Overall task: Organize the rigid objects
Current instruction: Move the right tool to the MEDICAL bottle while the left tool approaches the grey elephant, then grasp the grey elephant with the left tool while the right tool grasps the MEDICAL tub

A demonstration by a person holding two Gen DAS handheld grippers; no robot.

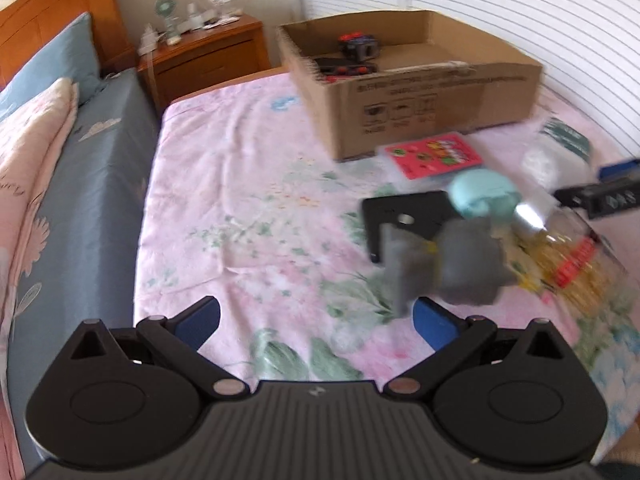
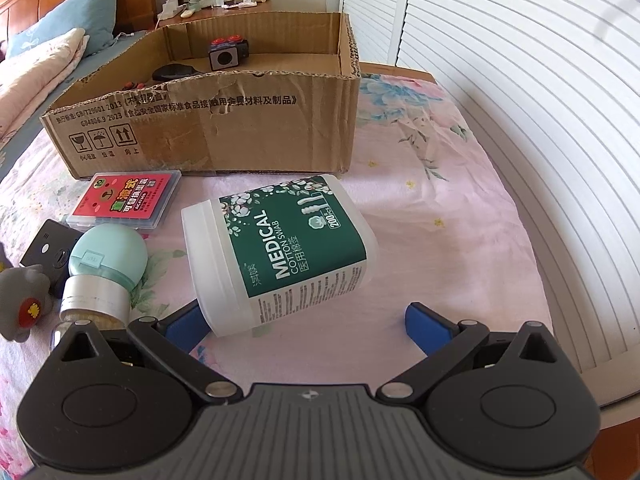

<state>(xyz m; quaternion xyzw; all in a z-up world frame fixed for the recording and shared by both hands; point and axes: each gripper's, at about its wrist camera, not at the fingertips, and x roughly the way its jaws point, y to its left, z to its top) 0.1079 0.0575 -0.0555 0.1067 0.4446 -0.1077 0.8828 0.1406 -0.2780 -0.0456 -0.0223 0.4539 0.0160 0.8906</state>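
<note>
A cardboard box (image 1: 432, 88) (image 2: 208, 132) stands on the flowered bed sheet and holds a black cube with red buttons (image 2: 228, 54) and other dark items. Before it lie a red card case (image 1: 436, 154) (image 2: 128, 202), a mint egg-shaped container (image 1: 480, 198) (image 2: 108, 256), a flat black device (image 1: 404, 216) (image 2: 52, 248), a grey plush-like toy (image 1: 452, 264) (image 2: 24, 300) and a silver-capped bottle (image 2: 96, 296). A cotton swab jar (image 2: 288, 252) (image 1: 556, 152) lies on its side, its near end between the fingers of my open right gripper (image 2: 308, 326). My left gripper (image 1: 316, 320) is open and empty, just short of the grey toy.
A wooden nightstand (image 1: 208, 52) with a small fan and bottles stands behind the bed. Pillows (image 1: 44, 112) lie at the left. White louvered doors (image 2: 520, 80) run along the right, close to the bed's edge. Bare sheet (image 1: 240, 200) stretches left of the objects.
</note>
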